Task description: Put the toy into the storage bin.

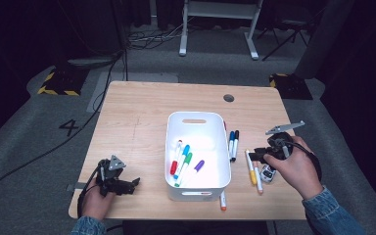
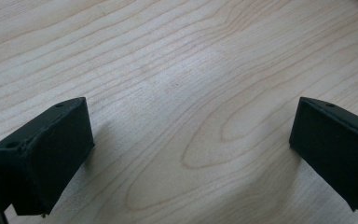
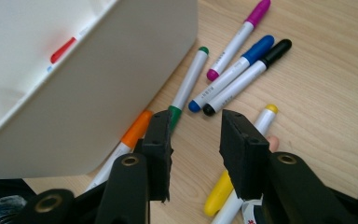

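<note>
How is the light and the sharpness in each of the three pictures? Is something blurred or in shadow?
High view: the light wooden table is brightly lit, the room behind is nearly black, and small things look soft. Left gripper view: the wood grain is sharp, with soft shadows beside the black jaws. Right gripper view: the markers on the wood are fairly sharp, and the white plastic bin wall is in mild shade.

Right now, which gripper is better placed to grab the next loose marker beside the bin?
Right. The right gripper hangs over the yellow marker on the table beside the white bin, jaws apart with nothing between them. The left gripper is open over bare wood on the bin's far side.
</note>
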Tool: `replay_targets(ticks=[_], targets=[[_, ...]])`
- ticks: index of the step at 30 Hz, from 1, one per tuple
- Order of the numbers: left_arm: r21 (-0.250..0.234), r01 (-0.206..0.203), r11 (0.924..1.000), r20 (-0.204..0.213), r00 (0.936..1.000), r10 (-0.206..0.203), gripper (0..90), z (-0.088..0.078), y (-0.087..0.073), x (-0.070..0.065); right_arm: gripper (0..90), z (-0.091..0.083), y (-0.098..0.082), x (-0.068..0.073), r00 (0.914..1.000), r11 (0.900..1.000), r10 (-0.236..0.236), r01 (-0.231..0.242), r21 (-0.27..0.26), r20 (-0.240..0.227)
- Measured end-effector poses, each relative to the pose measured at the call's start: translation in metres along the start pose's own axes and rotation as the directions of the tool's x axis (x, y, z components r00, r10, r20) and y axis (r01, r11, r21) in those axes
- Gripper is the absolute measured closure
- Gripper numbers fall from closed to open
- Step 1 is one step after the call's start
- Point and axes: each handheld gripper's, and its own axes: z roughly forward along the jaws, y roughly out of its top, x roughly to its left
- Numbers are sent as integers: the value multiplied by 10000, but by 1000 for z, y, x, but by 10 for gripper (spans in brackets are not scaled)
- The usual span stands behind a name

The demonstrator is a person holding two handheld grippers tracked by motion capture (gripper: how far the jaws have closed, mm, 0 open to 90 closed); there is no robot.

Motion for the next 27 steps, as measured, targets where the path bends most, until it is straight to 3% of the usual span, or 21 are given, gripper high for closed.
replay_targets(ticks=[13, 22, 27], targets=[[9, -8, 10000, -20, 10000, 8, 0, 0, 0, 0, 656, 37, -20, -26, 9979, 9946, 557, -583, 856, 320], [-4, 5, 10000, 11, 10000, -5, 0, 0, 0, 0, 665, 67, -27, -37, 9966, 9874, 614, -687, 1424, 555], [-3, 8, 10000, 14, 10000, -8, 0, 0, 0, 0, 667, 75, -27, -39, 9961, 9864, 560, -657, 1504, 679]])
